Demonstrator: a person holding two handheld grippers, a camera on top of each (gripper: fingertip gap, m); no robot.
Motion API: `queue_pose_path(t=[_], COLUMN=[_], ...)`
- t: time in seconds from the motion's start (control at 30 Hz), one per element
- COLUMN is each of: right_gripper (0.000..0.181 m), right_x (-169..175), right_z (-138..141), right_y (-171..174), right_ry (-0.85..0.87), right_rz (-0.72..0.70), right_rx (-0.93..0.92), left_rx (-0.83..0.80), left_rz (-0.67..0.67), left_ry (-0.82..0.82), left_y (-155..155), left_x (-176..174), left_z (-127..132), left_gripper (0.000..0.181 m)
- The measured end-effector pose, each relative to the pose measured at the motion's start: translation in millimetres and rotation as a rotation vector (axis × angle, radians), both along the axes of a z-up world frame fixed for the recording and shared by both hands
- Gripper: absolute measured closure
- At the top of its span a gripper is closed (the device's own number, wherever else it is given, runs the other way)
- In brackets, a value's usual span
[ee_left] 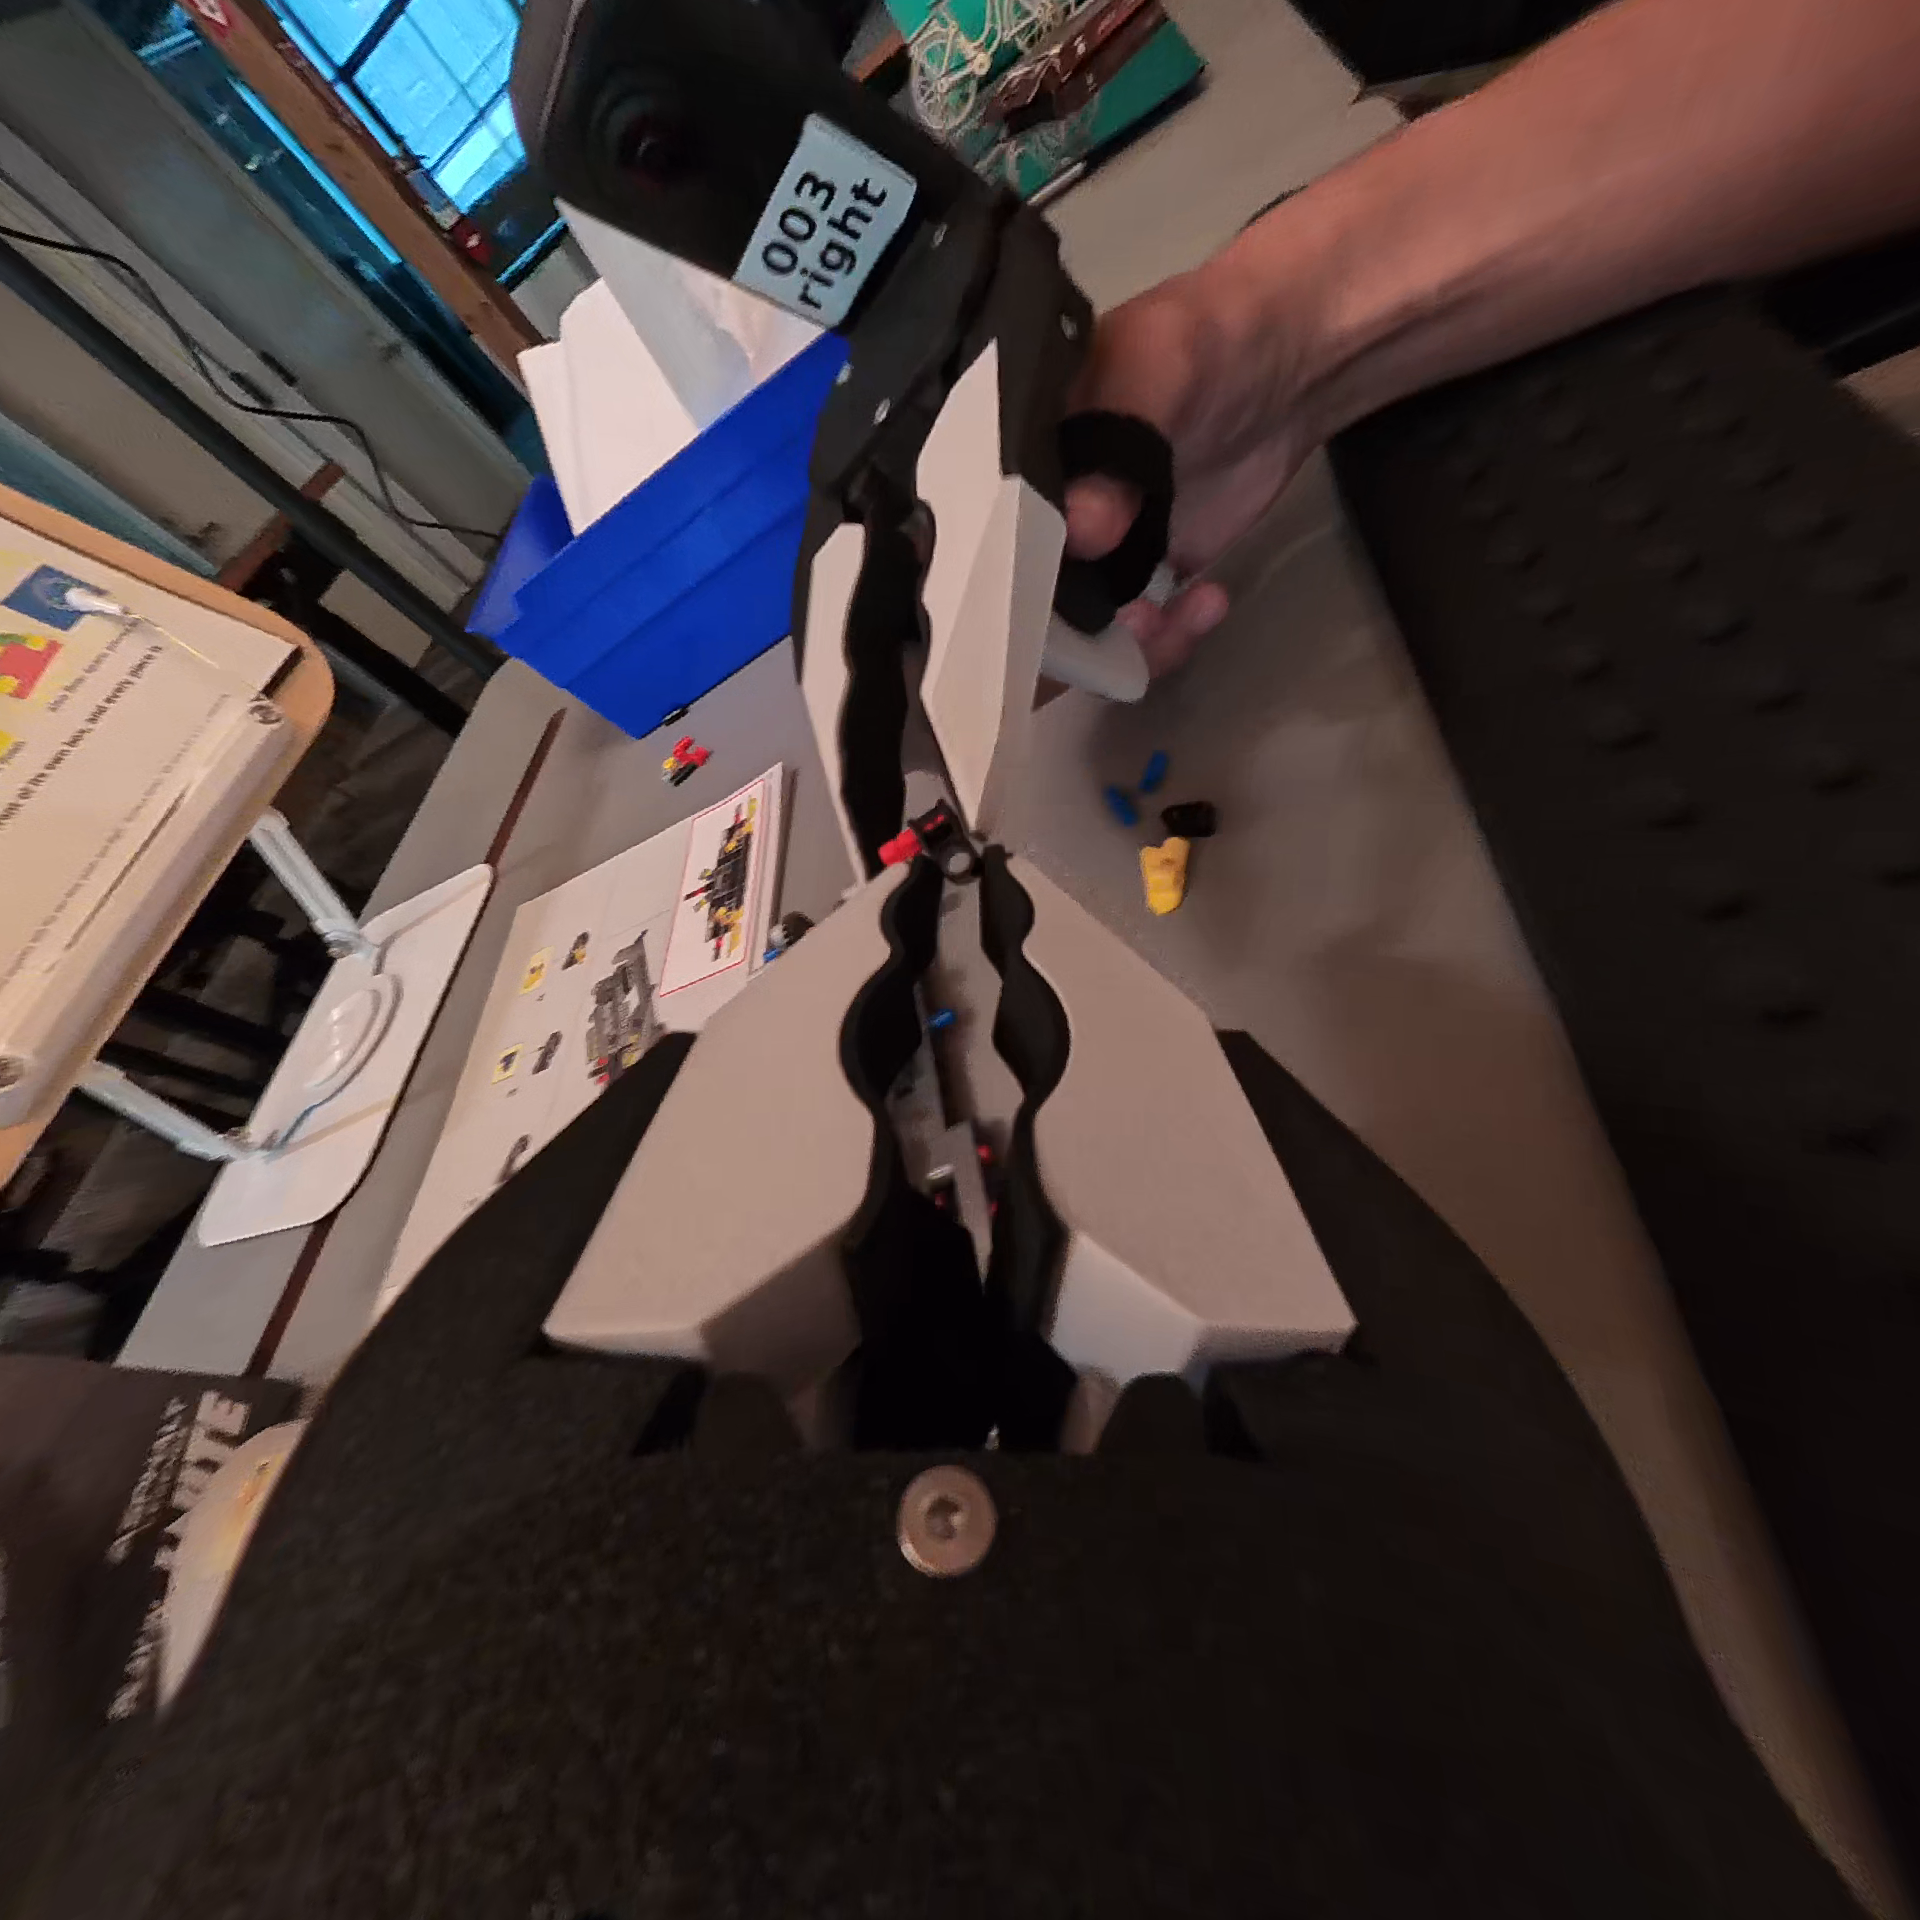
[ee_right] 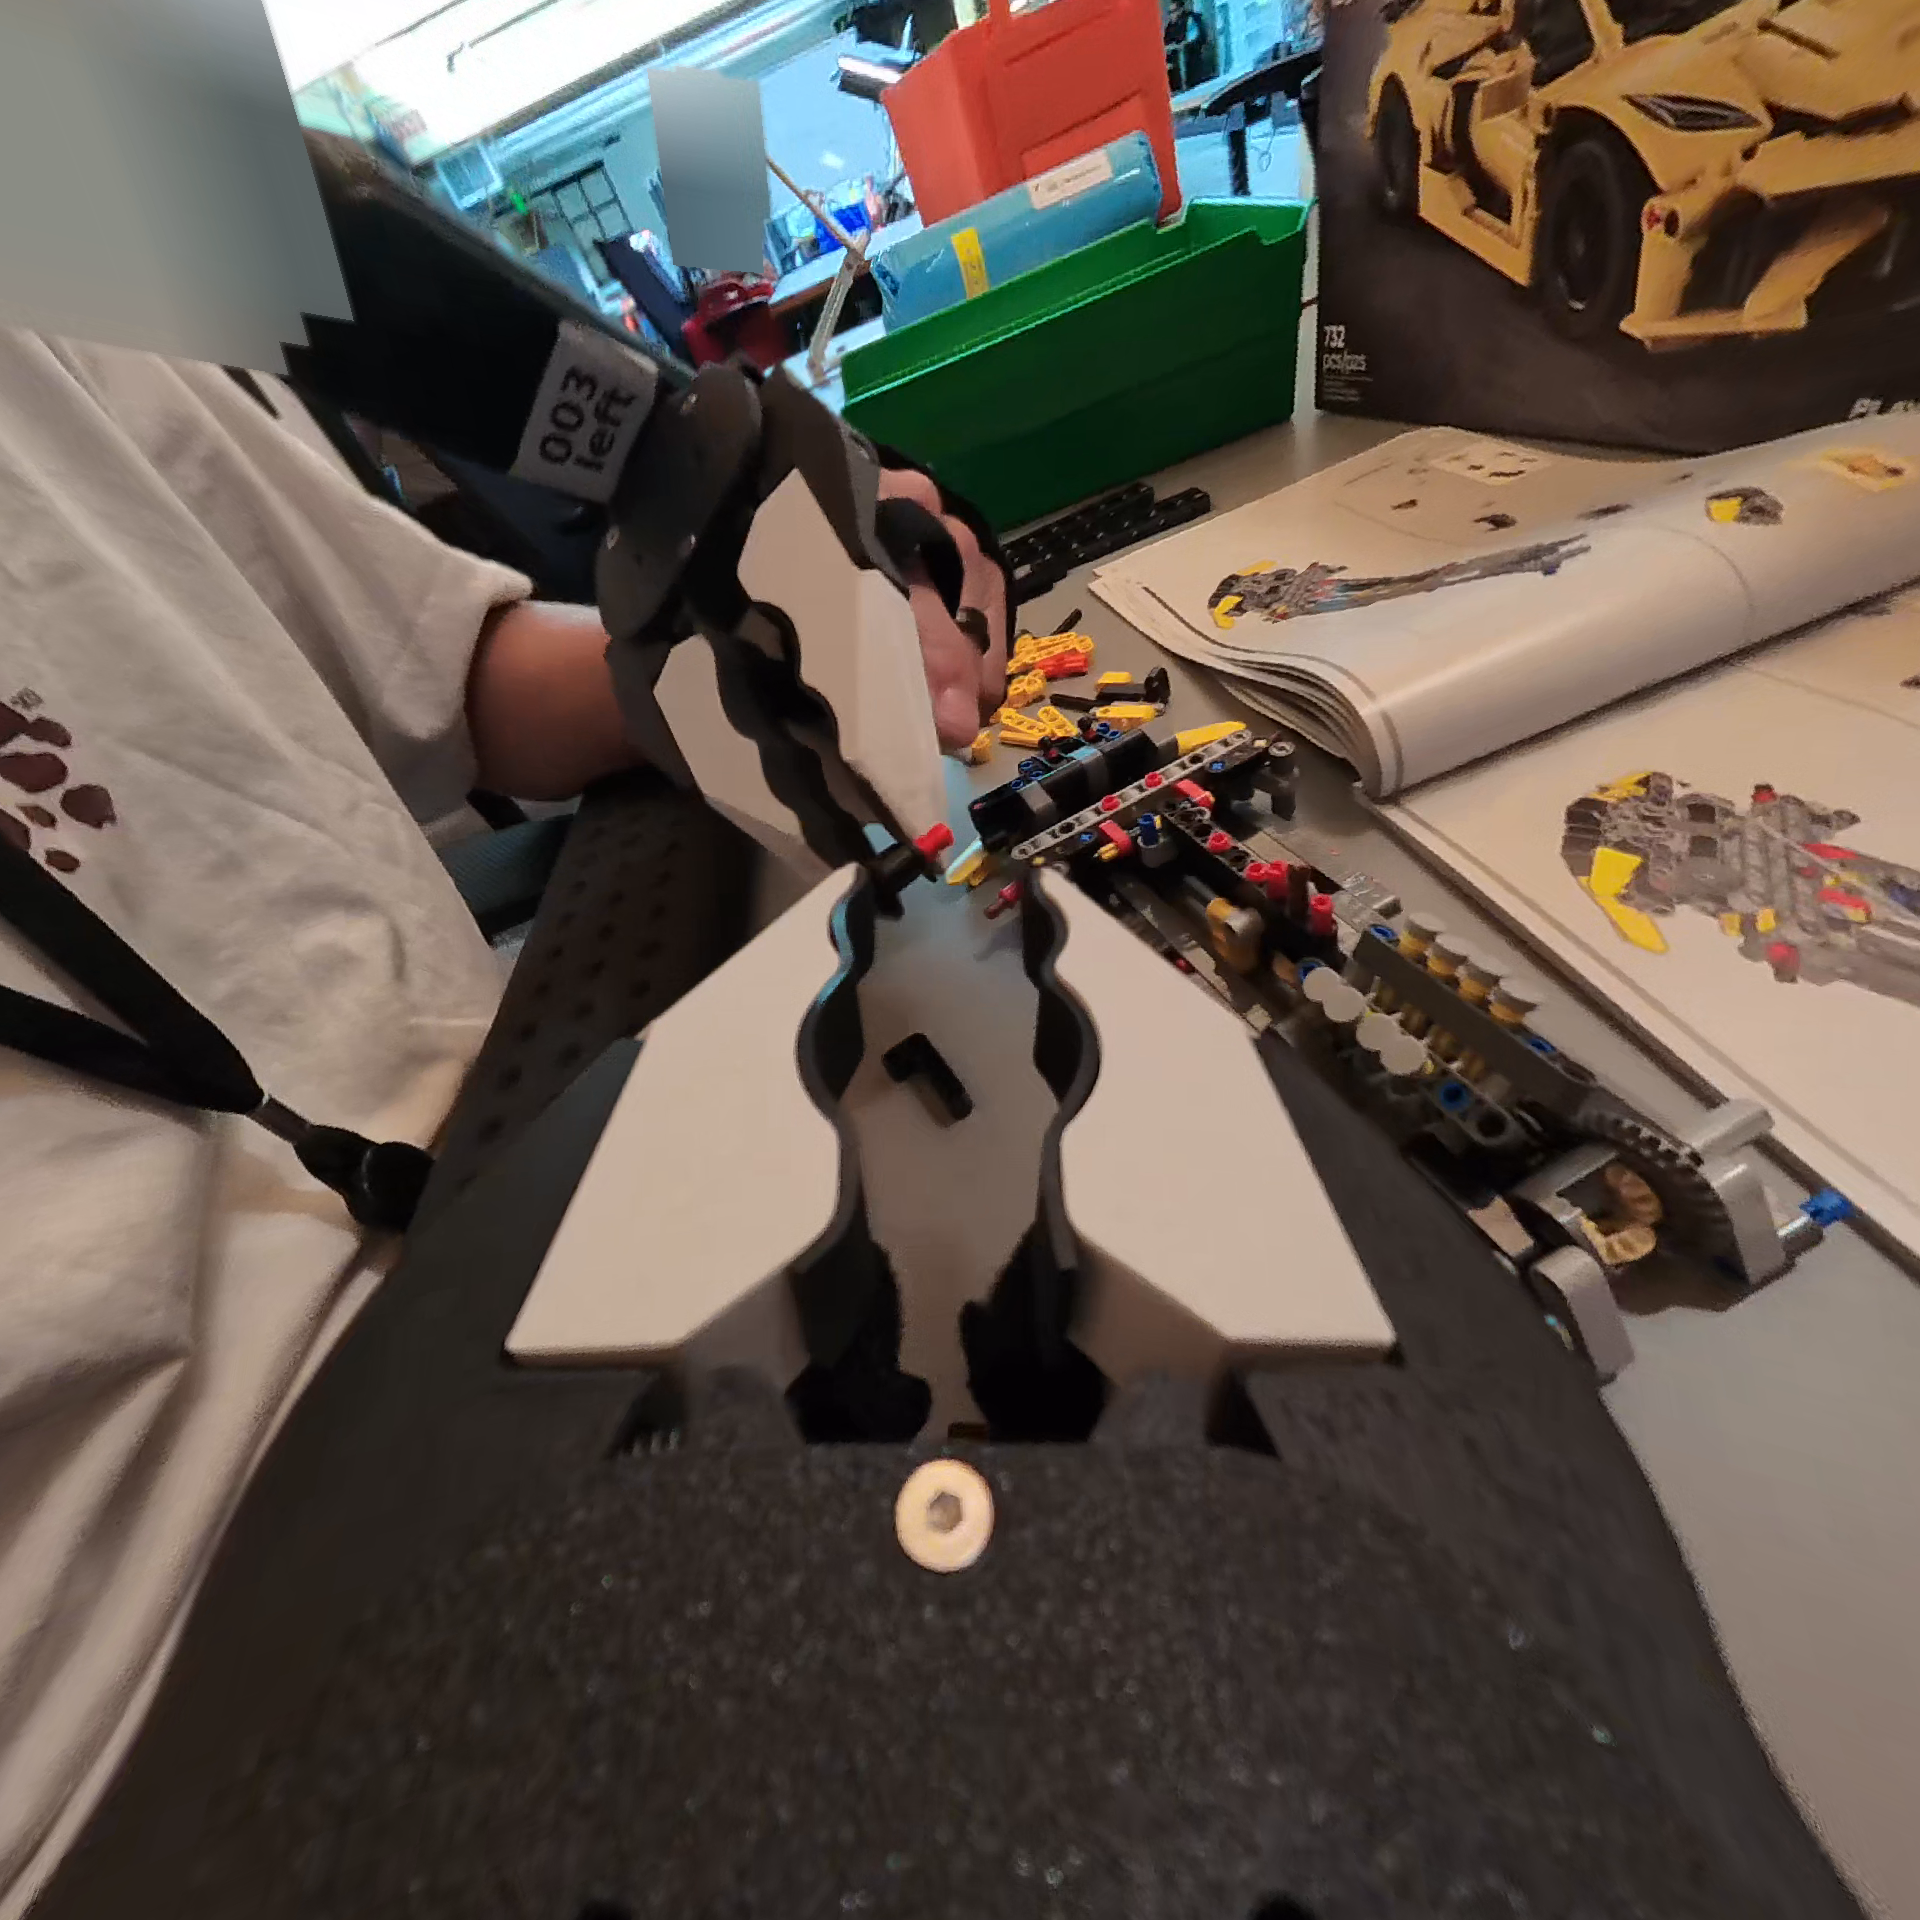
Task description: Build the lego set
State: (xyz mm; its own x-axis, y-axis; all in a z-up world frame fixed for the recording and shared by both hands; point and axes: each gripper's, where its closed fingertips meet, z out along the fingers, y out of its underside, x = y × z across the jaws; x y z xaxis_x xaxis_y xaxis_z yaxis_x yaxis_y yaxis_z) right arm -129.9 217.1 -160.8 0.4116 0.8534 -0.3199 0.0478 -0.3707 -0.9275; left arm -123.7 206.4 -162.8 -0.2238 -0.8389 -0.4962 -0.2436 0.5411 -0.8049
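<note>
My left gripper point(ee_left: 954, 871) is shut on a small black connector with a red pin point(ee_left: 935, 840) and holds it above the table. In the right wrist view the left gripper point(ee_right: 899, 868) comes in from the upper left with that piece point(ee_right: 914, 847) at its tips. My right gripper point(ee_right: 948, 883) is open; its left fingertip is right beside the piece. The right gripper also shows in the left wrist view point(ee_left: 920, 831), coming down from above. The long grey and black car chassis point(ee_right: 1351, 987) lies on the table to the right, and part of it shows between my left fingers point(ee_left: 940, 1122).
An open instruction booklet point(ee_right: 1507, 623) and the set's box point(ee_right: 1610, 208) lie at the right, a green bin point(ee_right: 1070, 384) behind. Loose yellow pieces point(ee_right: 1049, 696) and a black L piece point(ee_right: 927, 1081) are on the table. A blue bin point(ee_left: 665, 592), blue pins point(ee_left: 1132, 790) and a yellow piece point(ee_left: 1164, 873) lie nearby. My two grippers' fingertips are within a few centimetres of each other. My left tips are roughly 9 cm from the yellow piece point(ee_left: 1164, 873).
</note>
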Motion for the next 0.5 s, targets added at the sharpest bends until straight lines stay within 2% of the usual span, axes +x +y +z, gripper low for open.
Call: queue_pose_path(t=[0.1, 0.23, 0.37, 0.5], right_gripper=[0.154, 0.157, 0.166, 0.173], right_x=[5, 1, -3, -1], right_z=[3, 3, -1, -6], right_y=[3, 4, 2, 5], right_ry=[0.042, 0.068, 0.069, 0.058], right_rz=[-0.018, -0.02, -0.002, -0.023], right_rx=[-0.039, -0.078, -0.136, -0.174], left_rx=[0.068, 0.122, 0.244, 0.315], left_rz=[0.06, 0.06, 0.069, 0.088], left_ry=[-0.008, -0.025, 0.01, 0.01], left_y=[13, 14, 15, 18], left_x=[0, 1, 2, 3], left_z=[0, 2, -10, -11], left_gripper=[0.176, 0.176, 0.177, 0.176])
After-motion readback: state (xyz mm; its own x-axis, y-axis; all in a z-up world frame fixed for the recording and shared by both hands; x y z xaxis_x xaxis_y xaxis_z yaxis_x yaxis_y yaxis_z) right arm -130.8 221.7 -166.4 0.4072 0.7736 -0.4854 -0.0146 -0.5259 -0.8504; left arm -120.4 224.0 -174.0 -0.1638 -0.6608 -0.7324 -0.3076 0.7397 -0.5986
